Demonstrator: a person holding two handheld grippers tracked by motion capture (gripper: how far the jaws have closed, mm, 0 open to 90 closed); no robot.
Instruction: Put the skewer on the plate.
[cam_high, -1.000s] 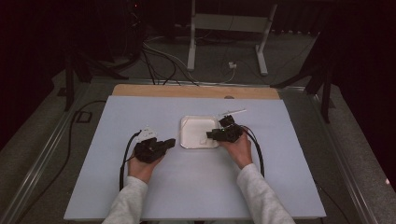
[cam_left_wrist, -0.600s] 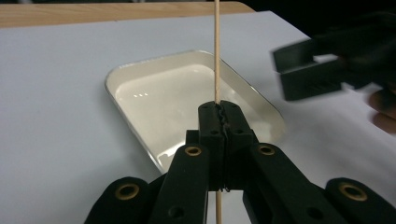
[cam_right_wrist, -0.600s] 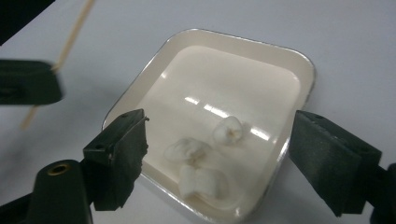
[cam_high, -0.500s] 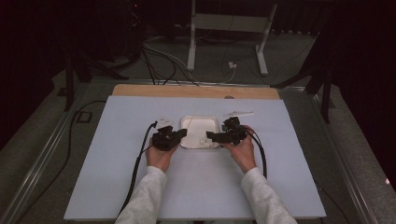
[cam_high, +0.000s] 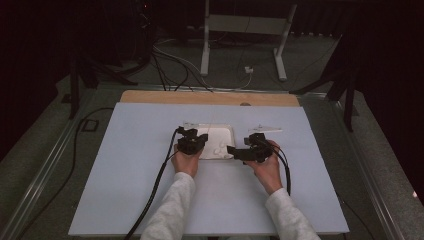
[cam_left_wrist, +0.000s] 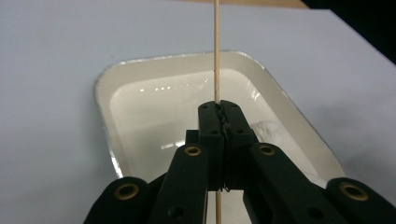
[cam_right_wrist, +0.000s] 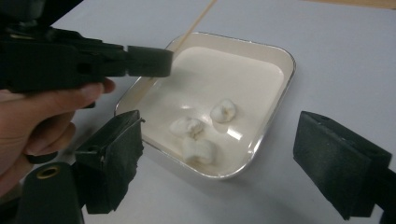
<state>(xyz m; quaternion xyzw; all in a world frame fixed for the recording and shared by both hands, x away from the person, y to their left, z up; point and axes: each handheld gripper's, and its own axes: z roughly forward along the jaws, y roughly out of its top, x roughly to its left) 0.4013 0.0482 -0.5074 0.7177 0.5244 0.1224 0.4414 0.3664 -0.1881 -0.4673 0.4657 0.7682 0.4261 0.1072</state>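
A white tray (cam_high: 226, 129) lies mid-table with three marshmallows (cam_right_wrist: 223, 110) in its near right part. My left gripper (cam_left_wrist: 219, 109) is shut on a thin wooden skewer (cam_left_wrist: 216, 46), which runs up between the jaws and points out over the tray (cam_left_wrist: 154, 88). In the high view the left gripper (cam_high: 199, 138) hangs over the tray's left edge. My right gripper (cam_right_wrist: 222, 140) stands open just short of the tray's near right corner. Its jaws have just been opening and nothing is between them. In the high view the right gripper (cam_high: 233, 150) points left at the marshmallows (cam_high: 217, 148).
The pale blue table cover (cam_high: 125, 175) has free room left and right of the hands. A flat white scrap (cam_high: 265, 129) lies right of the tray. A wooden strip (cam_high: 210, 97) edges the far side. Beyond it are cables and a white stand (cam_high: 240, 30).
The left hand has moved right with the skewer, up to the tray's left edge. The right gripper has drawn back from the tray to the right and its jaws have opened wide.
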